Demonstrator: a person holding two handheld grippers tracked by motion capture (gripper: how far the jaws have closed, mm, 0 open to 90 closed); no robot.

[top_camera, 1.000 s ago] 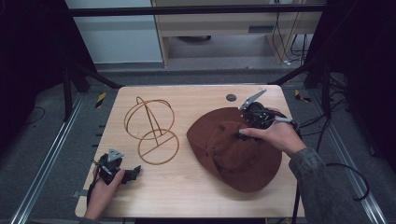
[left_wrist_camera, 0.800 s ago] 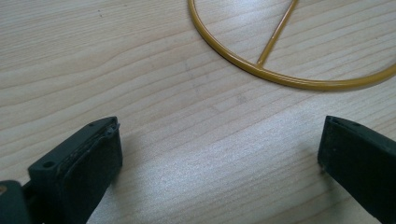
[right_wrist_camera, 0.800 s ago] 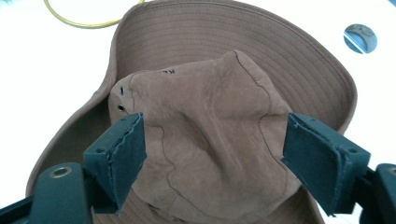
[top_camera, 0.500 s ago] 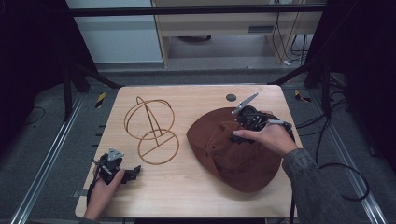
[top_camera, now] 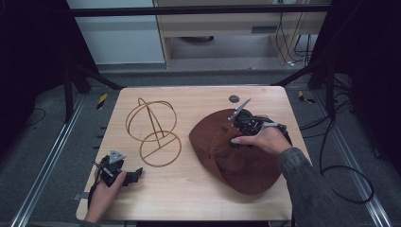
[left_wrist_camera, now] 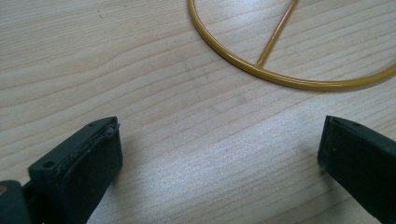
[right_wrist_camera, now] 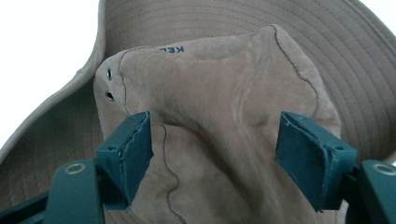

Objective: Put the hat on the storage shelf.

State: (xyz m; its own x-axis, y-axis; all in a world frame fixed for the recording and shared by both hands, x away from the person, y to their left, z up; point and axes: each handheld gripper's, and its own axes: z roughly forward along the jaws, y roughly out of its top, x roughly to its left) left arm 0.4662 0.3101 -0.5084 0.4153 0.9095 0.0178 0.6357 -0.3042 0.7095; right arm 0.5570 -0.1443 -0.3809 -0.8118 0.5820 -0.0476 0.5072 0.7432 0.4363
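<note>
We've got the right gripper (right_wrist_camera: 215, 154) spread wide w/ a jaw on each side of the brown hat's (top_camera: 246, 161) crown, nothing pinched yet, prob lined up that way so closing would catch the soft crown fabric instead of the floppy brim. Left gripper (top_camera: 124, 173) is wide apart too, holding nothing, resting low on the table (top_camera: 198, 198) near the front-left corner, just short of the gold wire hat stand's (top_camera: 153, 132) base ring. Hat lies flat at the table's right side, beside the stand but not on it, so we're guessing the stand is where it's headed.

wooden table (top_camera: 189, 198), grey floor (top_camera: 42, 156), dark surroundings
</note>
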